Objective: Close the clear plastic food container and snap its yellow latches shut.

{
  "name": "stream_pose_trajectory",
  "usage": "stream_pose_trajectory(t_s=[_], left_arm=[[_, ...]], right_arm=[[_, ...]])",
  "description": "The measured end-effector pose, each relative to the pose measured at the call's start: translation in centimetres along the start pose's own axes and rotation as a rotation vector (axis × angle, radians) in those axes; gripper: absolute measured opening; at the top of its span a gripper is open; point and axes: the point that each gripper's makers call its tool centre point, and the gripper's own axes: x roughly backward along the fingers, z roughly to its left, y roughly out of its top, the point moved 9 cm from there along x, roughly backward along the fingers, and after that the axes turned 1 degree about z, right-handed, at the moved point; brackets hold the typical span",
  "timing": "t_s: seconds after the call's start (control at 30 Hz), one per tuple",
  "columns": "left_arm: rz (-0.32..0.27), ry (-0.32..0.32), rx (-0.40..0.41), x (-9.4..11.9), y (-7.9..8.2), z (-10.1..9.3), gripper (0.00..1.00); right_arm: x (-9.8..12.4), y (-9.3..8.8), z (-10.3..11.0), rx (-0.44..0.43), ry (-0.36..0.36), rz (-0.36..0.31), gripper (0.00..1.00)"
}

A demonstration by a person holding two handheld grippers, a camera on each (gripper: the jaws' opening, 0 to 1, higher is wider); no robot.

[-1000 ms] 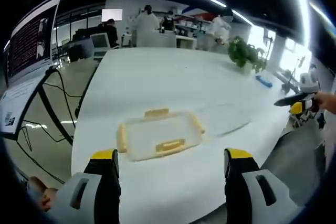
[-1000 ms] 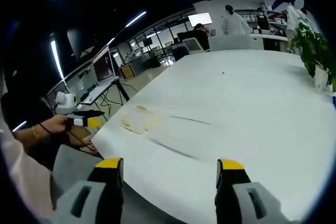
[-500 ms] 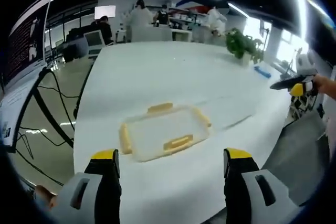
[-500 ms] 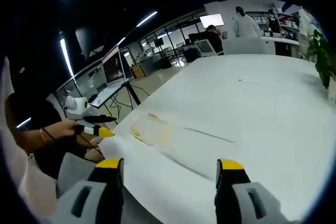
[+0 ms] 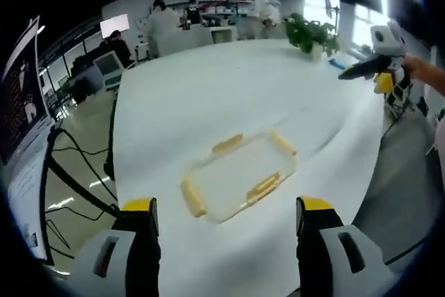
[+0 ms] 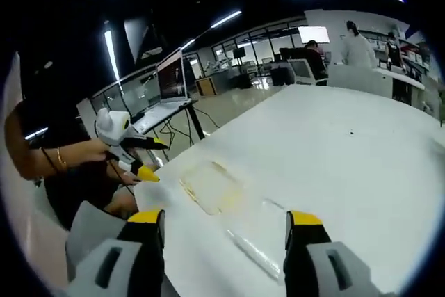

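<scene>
Left gripper view looks down and forward over the near edge of the white table (image 5: 208, 95), close above the clear container (image 5: 240, 175), facing the far office. Right gripper view sits farther off along the same table edge, angled across it — container (image 6: 212, 187) small. Shared: table and container; each view catches the other hand-held gripper — right (image 5: 381, 83), left (image 6: 142, 170).

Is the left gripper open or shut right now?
Open. In the left gripper view its jaws stand wide apart, left gripper, with the container untouched beyond them.
</scene>
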Motion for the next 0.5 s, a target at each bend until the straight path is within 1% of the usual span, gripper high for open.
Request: stream_pose_trajectory(t_s=[0.13,0.27,0.3,0.33,0.37,0.4,0.5], left_arm=[[-0.013,-0.014,-0.025,-0.2,0.6,0.7,0.78],[0.031,-0.060,-0.141,-0.8,1.0,1.2,0.77],[0.050,-0.074,-0.161,-1.0,0.9,1.2,0.77],[0.085,-0.087,-0.184,-1.3,0.8,1.3,0.77],[0.100,-0.093,-0.200,-1.6,0.7,1.4,0.76],[0.106,-0.104,-0.220,-2.0,0.7,1.5,0.77],[0.135,-0.145,-0.256,-2.9,0.6,1.6,0.77]], right_arm=[[-1.5,1.3,0.0,0.046,0.029,0.010,0.70],[-3.0,2.0,0.4,0.097,0.058,0.048,0.70],[-3.4,1.9,0.4,0.137,0.053,0.099,0.70],[-3.8,1.9,0.4,0.171,0.046,0.128,0.70],[-4.3,1.8,0.5,0.213,0.050,0.160,0.70],[-4.6,1.7,0.6,0.226,0.059,0.175,0.70],[-5.9,1.5,1.0,0.224,0.094,0.205,0.70]])
